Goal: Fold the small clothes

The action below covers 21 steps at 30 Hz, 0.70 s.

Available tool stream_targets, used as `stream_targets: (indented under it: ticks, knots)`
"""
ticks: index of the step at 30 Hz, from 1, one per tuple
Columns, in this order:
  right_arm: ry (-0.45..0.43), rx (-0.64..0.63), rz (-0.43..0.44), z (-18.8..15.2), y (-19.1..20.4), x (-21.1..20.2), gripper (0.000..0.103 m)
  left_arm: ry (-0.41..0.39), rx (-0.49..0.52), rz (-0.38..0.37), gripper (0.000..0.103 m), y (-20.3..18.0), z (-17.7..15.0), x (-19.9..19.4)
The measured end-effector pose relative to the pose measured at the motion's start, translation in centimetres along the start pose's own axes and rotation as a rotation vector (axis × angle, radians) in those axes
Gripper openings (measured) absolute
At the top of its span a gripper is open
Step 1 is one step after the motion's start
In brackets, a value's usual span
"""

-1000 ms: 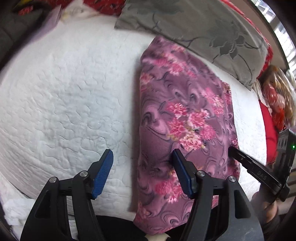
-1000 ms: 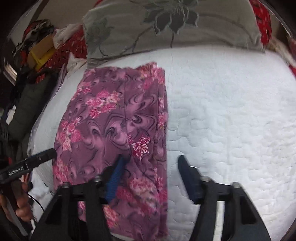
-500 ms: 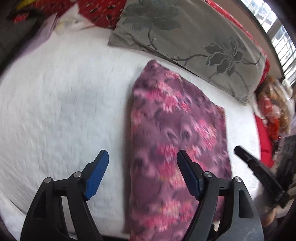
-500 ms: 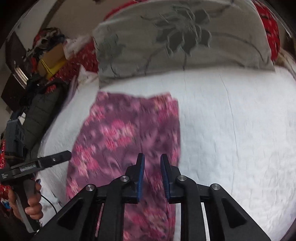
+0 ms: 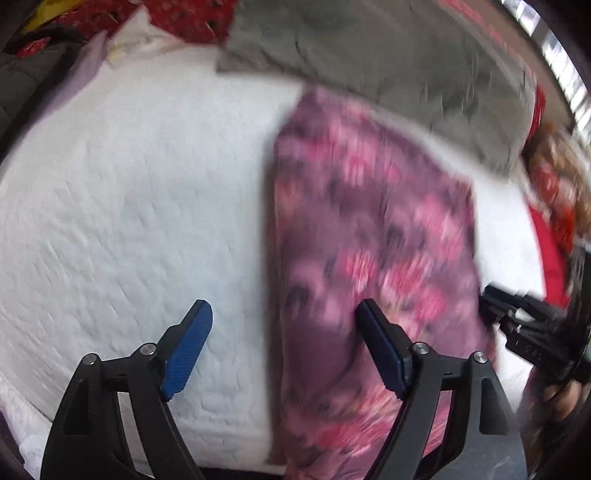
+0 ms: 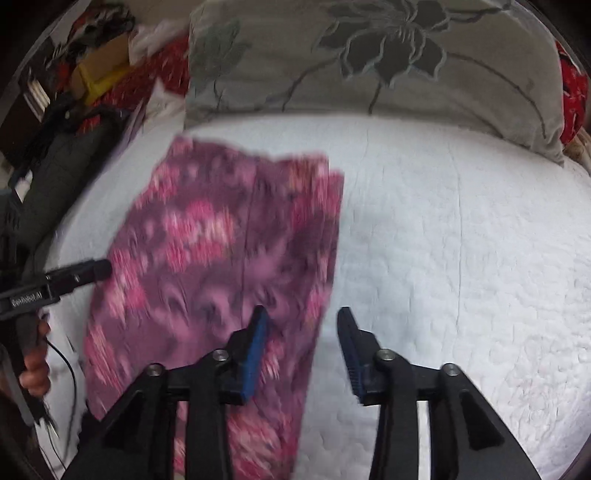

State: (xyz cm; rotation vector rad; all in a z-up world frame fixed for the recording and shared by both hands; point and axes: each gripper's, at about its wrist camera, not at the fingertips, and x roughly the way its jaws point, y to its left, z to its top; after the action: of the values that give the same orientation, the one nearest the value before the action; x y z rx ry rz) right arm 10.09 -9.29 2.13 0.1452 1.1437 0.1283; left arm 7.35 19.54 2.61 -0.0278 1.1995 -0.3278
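Note:
A purple garment with pink flowers [image 5: 373,266] lies folded in a long strip on the white quilted bed [image 5: 129,206]. My left gripper [image 5: 284,332] is open and empty above the garment's left edge, near its close end. The garment [image 6: 229,266] also shows in the right wrist view. My right gripper [image 6: 303,339] is open and empty over the garment's right edge. Each gripper shows at the side of the other's view: the right one [image 5: 524,332] and the left one [image 6: 55,284]. Both views are blurred by motion.
A grey pillow with a flower pattern [image 6: 369,62] lies at the head of the bed beyond the garment. Red patterned fabric [image 5: 192,18] and dark clutter [image 6: 62,155] lie at the left of the bed. White quilt [image 6: 461,258] stretches right of the garment.
My right gripper closed half a second ago and has opened again. Both grippers have lifted and pulled back from the garment, which stays flat on the bed.

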Motion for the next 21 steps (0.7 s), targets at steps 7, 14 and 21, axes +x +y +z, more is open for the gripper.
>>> stream_targets:
  ticks: [7, 14, 21]
  knots:
    - [-0.028, 0.026, -0.203, -3.1, 0.9, -2.5, 0.065, -0.049, 0.053, 0.068, 0.082, 0.0, -3.2, -3.9]
    - [-0.084, -0.016, -0.290, -7.2, 2.7, -7.6, 0.088, -0.089, 0.080, 0.169, 0.082, 1.0, -7.5, -6.3]
    - [-0.156, -0.033, -0.322, -11.0, 3.9, -10.2, 0.094, -0.184, 0.148, 0.348, 0.082, -0.5, -10.6, -8.1]
